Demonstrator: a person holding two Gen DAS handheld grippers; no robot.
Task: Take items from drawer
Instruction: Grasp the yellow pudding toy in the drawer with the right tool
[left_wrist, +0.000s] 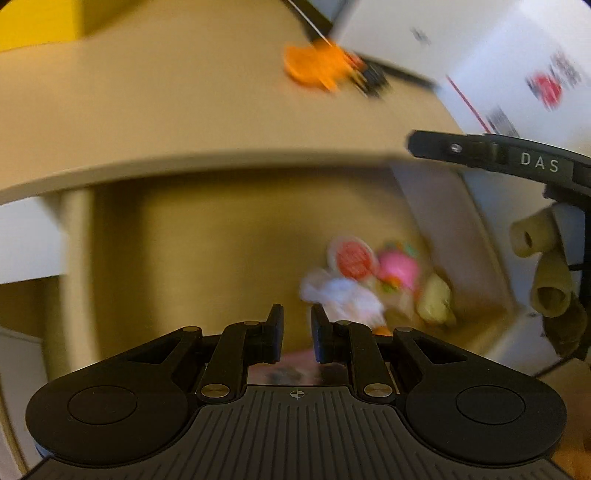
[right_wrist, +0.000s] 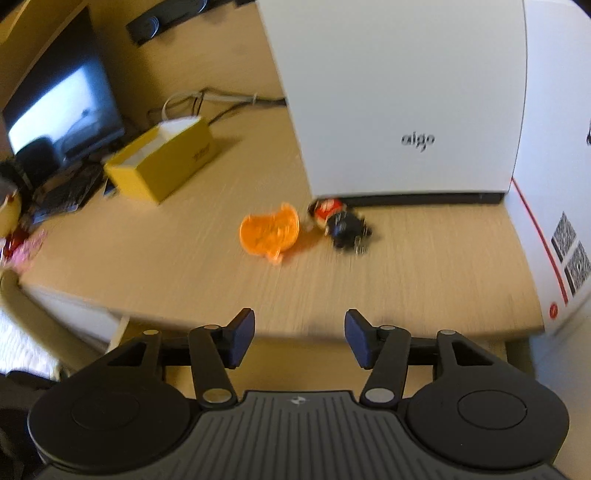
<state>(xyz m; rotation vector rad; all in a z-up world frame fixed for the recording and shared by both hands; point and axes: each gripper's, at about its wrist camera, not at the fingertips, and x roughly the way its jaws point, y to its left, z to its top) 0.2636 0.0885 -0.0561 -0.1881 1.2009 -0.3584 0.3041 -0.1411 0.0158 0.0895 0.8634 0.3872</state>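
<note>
The white box (right_wrist: 399, 103) is seen far ahead of the right gripper (right_wrist: 299, 338), standing on the wooden desk (right_wrist: 424, 280), its jaws spread with nothing between. The open drawer (left_wrist: 207, 240) is seen under the desk edge, just ahead of the left gripper (left_wrist: 297, 332), whose jaws are nearly closed and empty. The drawer items (left_wrist: 373, 280) lie ahead and right of the left fingertips: a white fluffy piece, a red-and-white round, a pink toy, all blurred. They are judged light and soft or thin plastic; the white piece can be pinched at its bulk. An orange plastic piece (right_wrist: 269, 232) and a small black-red toy (right_wrist: 341, 223) already lie on the desk ahead of the right gripper. A yellow box (right_wrist: 162, 162) and a monitor (right_wrist: 62, 99) are seen far left.
</note>
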